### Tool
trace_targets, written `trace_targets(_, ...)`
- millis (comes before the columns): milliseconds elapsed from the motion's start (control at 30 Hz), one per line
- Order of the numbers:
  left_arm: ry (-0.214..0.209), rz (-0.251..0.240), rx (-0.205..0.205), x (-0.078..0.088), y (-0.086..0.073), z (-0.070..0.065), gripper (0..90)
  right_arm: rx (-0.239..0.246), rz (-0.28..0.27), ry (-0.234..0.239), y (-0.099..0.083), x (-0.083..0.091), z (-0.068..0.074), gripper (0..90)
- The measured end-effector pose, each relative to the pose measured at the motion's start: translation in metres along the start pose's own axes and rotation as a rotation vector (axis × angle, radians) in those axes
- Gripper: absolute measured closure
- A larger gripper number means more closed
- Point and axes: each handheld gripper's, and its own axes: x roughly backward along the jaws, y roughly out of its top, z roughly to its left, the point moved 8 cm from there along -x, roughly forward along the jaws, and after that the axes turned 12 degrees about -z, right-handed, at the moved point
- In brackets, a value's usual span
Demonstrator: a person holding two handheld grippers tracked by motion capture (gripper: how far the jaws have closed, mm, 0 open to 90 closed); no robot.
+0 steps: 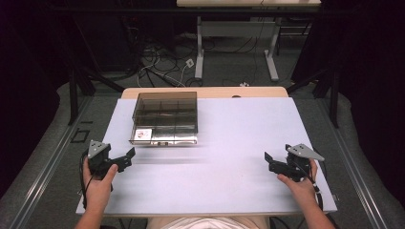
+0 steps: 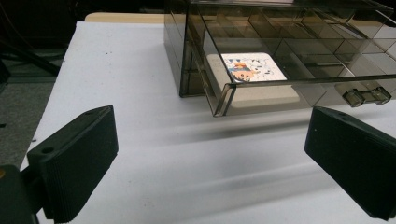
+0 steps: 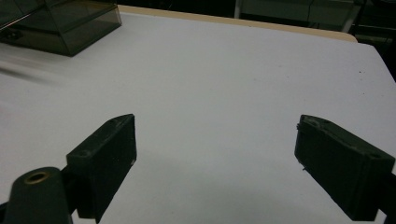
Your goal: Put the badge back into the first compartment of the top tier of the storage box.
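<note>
Left claw (image 1: 128,157): held in the person's left hand (image 1: 98,183) near the left edge of the tabletop (image 1: 229,133); its jaws stand wide apart with nothing between them; it points toward the organiser box and sits near the box's front left corner without touching it.
Right claw (image 1: 270,160): held in the person's right hand (image 1: 301,183) near the right edge of the tabletop; its jaws also stand wide apart and grip nothing; it is well apart from the box.
Organiser box (image 1: 165,117): a smoky, see-through plastic case with rows of small compartments, resting on the tabletop's far left part, closer to the left claw.
Drawer (image 2: 280,77): the lowest tray of the box is pulled partly out toward the person; a small clear handle (image 2: 366,95) sits on its front wall.
Card (image 2: 252,67): a pale square with a colourful cartoon print, lying flat in the front left compartment of the open drawer; in the high view it shows at the box's near left corner (image 1: 143,134).
Tabletop: white sheet over a wooden top, bare between the two claws.
Forearms: both come in from the bottom edge of the high view.
</note>
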Motion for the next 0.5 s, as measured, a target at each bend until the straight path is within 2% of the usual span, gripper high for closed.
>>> trace_targets(500, 0.015, 0.017, 0.011, -0.0008, -0.0055, 0.0067, 3.2, 0.000, 0.009, -0.005, -0.0009, -0.0002, 0.0001, 12.6)
